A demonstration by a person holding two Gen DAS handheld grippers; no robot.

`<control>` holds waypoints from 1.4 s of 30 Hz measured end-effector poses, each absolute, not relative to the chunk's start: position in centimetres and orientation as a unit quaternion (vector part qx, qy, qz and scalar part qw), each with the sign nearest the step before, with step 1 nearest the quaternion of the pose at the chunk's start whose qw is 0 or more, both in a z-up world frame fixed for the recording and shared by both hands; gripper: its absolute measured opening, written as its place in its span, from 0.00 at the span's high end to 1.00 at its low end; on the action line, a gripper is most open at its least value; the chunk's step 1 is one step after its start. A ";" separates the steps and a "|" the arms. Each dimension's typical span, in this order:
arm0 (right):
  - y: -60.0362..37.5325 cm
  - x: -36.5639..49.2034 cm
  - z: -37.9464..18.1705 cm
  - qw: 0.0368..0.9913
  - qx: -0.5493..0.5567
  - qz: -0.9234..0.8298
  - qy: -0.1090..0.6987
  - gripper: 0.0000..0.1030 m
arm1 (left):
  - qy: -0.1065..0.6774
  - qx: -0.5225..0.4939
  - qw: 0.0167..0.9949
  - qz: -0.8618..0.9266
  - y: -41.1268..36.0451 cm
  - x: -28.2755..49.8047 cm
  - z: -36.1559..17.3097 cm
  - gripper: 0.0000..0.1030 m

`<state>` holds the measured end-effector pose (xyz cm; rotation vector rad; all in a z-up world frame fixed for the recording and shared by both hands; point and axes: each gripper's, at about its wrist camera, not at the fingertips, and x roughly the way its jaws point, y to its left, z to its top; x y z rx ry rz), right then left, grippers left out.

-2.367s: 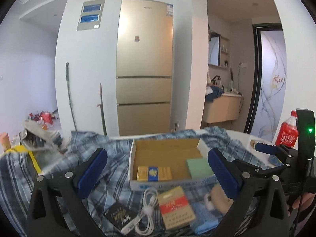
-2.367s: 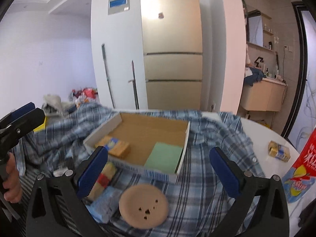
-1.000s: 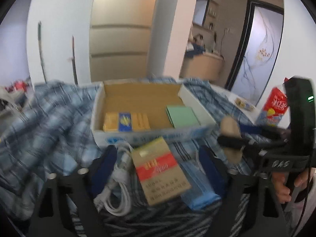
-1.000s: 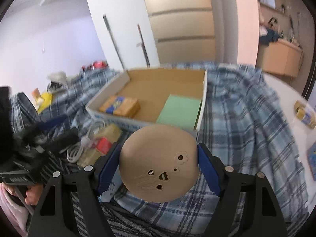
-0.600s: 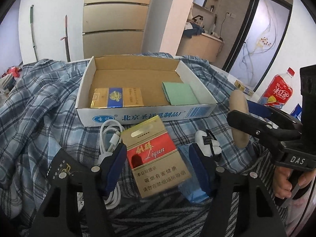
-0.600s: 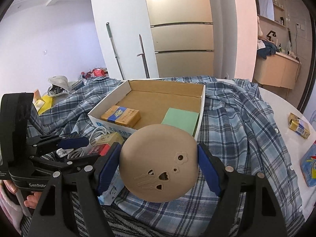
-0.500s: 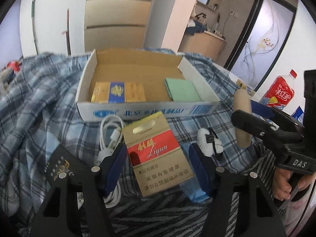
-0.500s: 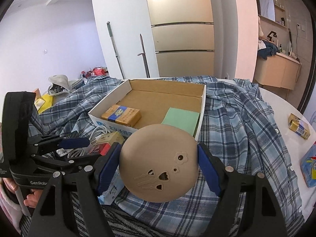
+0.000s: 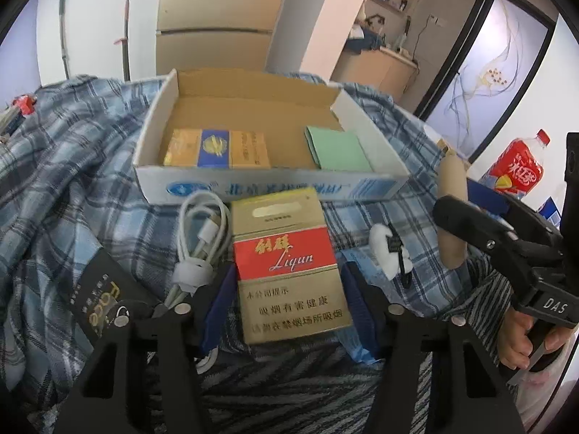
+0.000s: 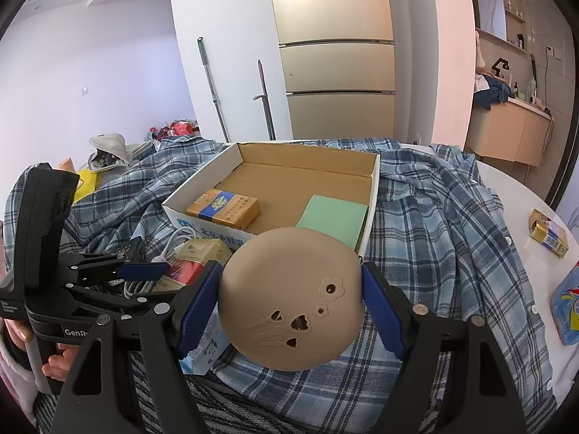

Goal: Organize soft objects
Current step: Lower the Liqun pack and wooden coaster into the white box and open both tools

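Note:
My left gripper straddles a gold and red cigarette pack lying on the plaid shirt in front of the box. Its jaws are closing, and the blue pads touch the pack's long sides. My right gripper is shut on a round tan soft disc with flower cut-outs, held above the shirt near the box's front corner. The white cardboard box holds a gold and blue pack and a green pad. In the left wrist view the disc shows edge-on.
A white cable, a black card, a blue packet and a small white clipped item lie around the pack. A red bottle stands at the right. A gold pack lies on the white table.
The left gripper came down over the red and gold pack and its jaws narrowed onto it. The right gripper took the tan disc off the shirt and now holds it still.

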<state>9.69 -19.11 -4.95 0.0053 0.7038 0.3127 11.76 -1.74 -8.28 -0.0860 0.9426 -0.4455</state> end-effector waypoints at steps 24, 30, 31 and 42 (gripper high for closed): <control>-17.8 6.5 0.2 0.973 -0.053 0.108 0.199 0.26 | 0.223 0.008 0.958 -0.181 -2.1 7.4 2.5 0.43; -17.6 8.5 3.4 0.973 -0.046 0.085 0.211 0.26 | 0.200 0.021 0.966 -0.164 -2.8 9.7 7.4 0.43; -17.5 9.0 4.1 0.973 -0.044 0.083 0.211 0.26 | 0.199 0.019 0.967 -0.159 -2.9 10.0 8.1 0.43; -18.1 18.0 8.6 0.968 -0.015 0.035 0.250 0.26 | 0.202 0.007 0.969 -0.140 -2.9 16.3 13.2 0.43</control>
